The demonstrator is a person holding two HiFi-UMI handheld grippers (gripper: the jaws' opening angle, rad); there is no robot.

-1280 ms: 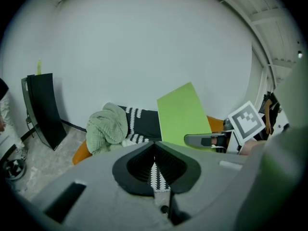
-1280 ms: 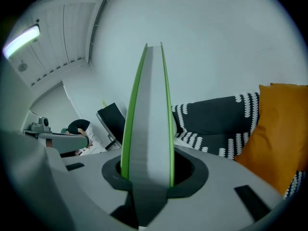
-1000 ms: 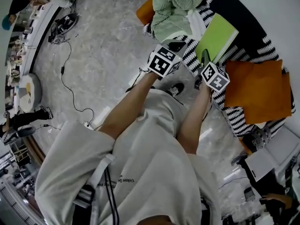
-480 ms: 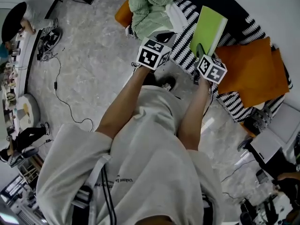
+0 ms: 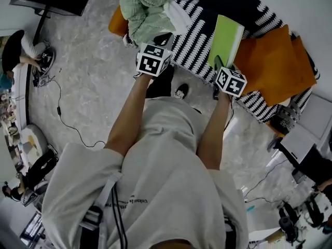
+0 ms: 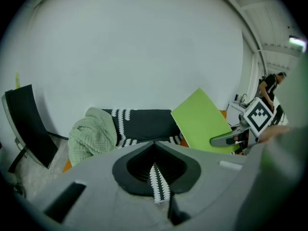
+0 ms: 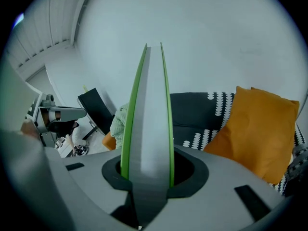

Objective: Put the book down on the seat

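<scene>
A thin lime-green book [image 5: 226,39] stands on edge, tilted, over the black-and-white patterned sofa seat [image 5: 196,31]. My right gripper [image 5: 219,65] is shut on its lower edge. In the right gripper view the book [image 7: 147,119] rises edge-on between the jaws of the right gripper [image 7: 147,177]. The left gripper view shows the book [image 6: 202,124] as a flat green sheet with the right gripper [image 6: 226,139] clamped on it. My left gripper [image 5: 162,38] hovers by the seat's front edge, left of the book, jaws together and empty. Only a sliver of sofa shows between the jaws of the left gripper [image 6: 155,153].
A pale green knitted blanket [image 5: 145,7] is heaped on the sofa's left end. An orange cushion [image 5: 275,66] lies right of the book. A black chair [image 6: 29,129] stands left of the sofa. Cables [image 5: 62,113] trail on the marble floor, and people sit at the far left.
The head view has swung, so the sofa and both grippers sit further left in the picture. The book stays clamped in the right gripper over the seat. The left gripper stays empty.
</scene>
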